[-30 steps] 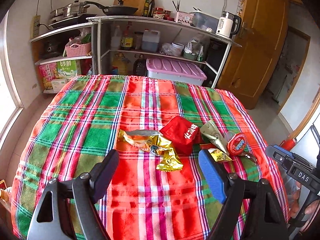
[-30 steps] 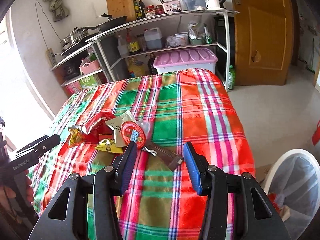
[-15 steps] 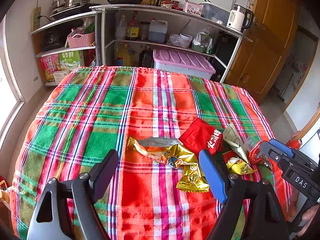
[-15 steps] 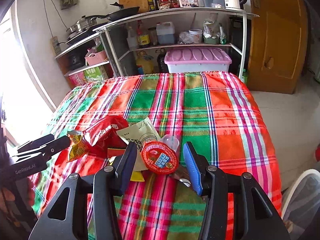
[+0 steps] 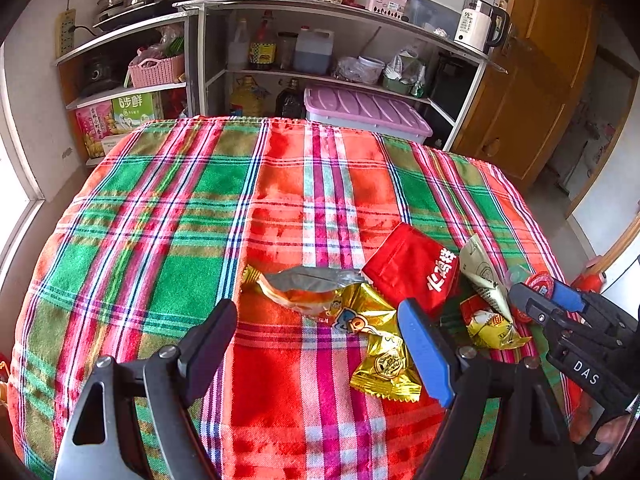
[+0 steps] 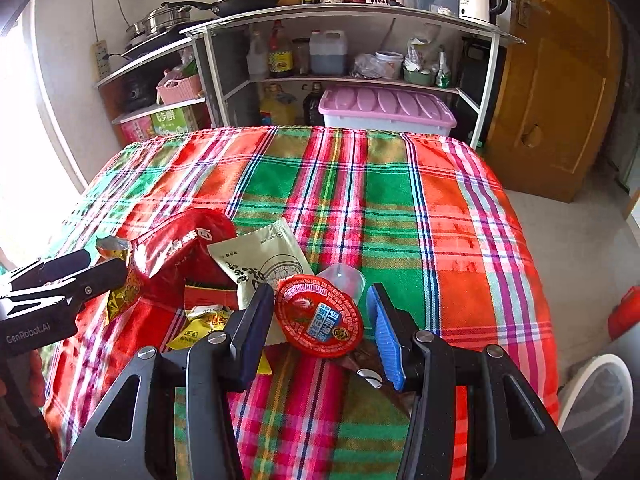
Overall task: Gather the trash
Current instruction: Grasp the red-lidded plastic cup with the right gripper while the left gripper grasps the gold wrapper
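Observation:
A heap of trash lies on the plaid tablecloth (image 5: 168, 216). It holds a red bag (image 5: 412, 268), gold wrappers (image 5: 368, 320), an orange-and-silver wrapper (image 5: 304, 288), a beige packet (image 5: 484, 276) and a yellow packet (image 5: 492, 324). My left gripper (image 5: 316, 340) is open just above the gold wrappers, without touching them. In the right wrist view a red-lidded plastic cup (image 6: 320, 316) sits between the fingers of my right gripper (image 6: 320, 320). That gripper is open, and its pads stand just off the lid. The red bag (image 6: 180, 248) and beige packet (image 6: 260, 256) lie behind the cup.
A white bin (image 6: 596, 400) with a liner stands on the floor off the table's right corner. Metal shelves (image 5: 320, 76) with bottles, a pink-lidded box (image 5: 364, 108) and a kettle rise behind the table. A wooden door (image 6: 560, 92) is at the right. A dark strip with a spoon (image 6: 372, 376) lies under the cup.
Both grippers came forward and lower toward the heap. The red-lidded cup now lies between the right fingers, and the gold wrappers lie between the left fingers. Neither gripper's opening changed.

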Demonstrator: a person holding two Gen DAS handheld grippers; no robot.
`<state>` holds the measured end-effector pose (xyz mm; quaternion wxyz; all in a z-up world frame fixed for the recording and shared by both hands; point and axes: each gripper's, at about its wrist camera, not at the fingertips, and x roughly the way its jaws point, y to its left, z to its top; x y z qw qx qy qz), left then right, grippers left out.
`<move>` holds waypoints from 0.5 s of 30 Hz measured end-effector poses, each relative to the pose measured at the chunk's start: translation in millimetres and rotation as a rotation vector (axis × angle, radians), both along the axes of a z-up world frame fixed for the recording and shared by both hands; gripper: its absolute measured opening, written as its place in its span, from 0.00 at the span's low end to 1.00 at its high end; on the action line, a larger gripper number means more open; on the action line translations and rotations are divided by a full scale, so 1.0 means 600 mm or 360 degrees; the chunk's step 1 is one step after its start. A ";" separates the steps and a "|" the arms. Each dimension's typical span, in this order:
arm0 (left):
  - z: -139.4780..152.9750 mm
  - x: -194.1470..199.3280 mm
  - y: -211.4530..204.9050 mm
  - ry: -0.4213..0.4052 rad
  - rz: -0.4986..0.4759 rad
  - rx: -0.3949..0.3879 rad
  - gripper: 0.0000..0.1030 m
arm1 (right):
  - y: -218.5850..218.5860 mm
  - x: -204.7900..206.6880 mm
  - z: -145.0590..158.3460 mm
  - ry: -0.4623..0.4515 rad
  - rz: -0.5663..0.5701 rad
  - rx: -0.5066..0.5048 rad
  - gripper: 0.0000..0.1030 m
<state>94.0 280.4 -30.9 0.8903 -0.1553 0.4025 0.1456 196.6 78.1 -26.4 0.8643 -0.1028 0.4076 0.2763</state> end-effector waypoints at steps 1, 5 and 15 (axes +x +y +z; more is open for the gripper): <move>0.000 0.000 -0.002 0.0001 0.0000 0.0017 0.82 | -0.001 0.001 -0.001 0.0014 0.0000 0.0006 0.48; -0.004 0.001 -0.001 0.0018 0.0006 0.0021 0.75 | -0.005 0.004 -0.007 0.0063 -0.0008 0.0039 0.48; -0.009 0.003 -0.003 0.0028 -0.0022 0.0020 0.45 | -0.007 -0.001 -0.011 0.0065 -0.0018 0.0052 0.42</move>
